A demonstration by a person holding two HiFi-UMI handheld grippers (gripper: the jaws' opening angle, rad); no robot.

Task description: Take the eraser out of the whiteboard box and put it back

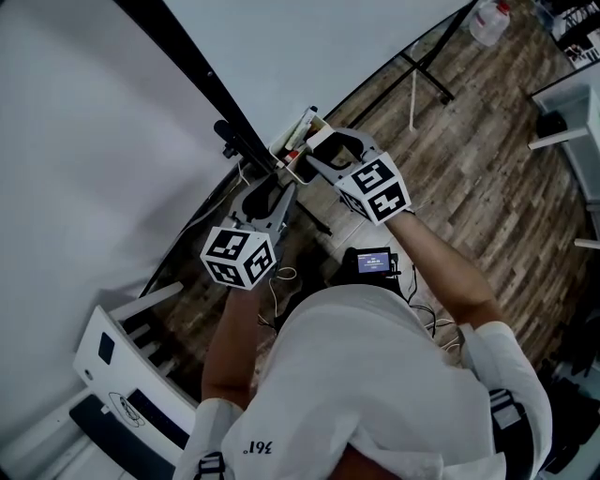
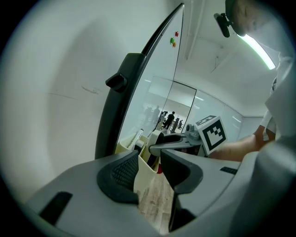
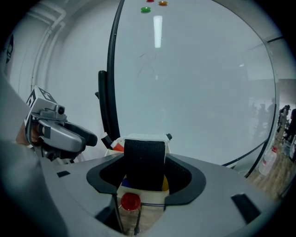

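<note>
**Eraser gripped at the box, box wall pinched**

The right tongs point(image 3: 145, 180) are closed on the eraser point(image 3: 144, 159), one jaw pressing each side. Its black felt face is turned toward the right gripper view's camera and its white back is on top. The eraser's lower edge meets the cream rim of the whiteboard box point(image 3: 141, 193); whether it sits inside or just clear of the rim cannot be told. A red marker cap point(image 3: 131, 201) shows just below the eraser, with small blue and yellow bits at either side of it.

The left tongs point(image 2: 149, 172) are nearly closed, pinching one cream wall of the whiteboard box point(image 2: 144, 180) between the jaws. Past that wall, the left gripper view shows the right tongs point(image 2: 155, 147) reaching into the box from the other side, marker cube behind them.

In the head view the left tongs point(image 1: 281, 183) and right tongs point(image 1: 314, 150) meet at the box point(image 1: 298, 136), which hangs on the black frame point(image 1: 202, 80) of the whiteboard point(image 1: 309, 47). Both bare forearms reach forward from a white shirt point(image 1: 375, 375).

High on the board sit a green magnet point(image 3: 145, 9) and an orange magnet point(image 3: 163, 3). Beyond lies a wood-plank floor point(image 1: 469, 178).
</note>
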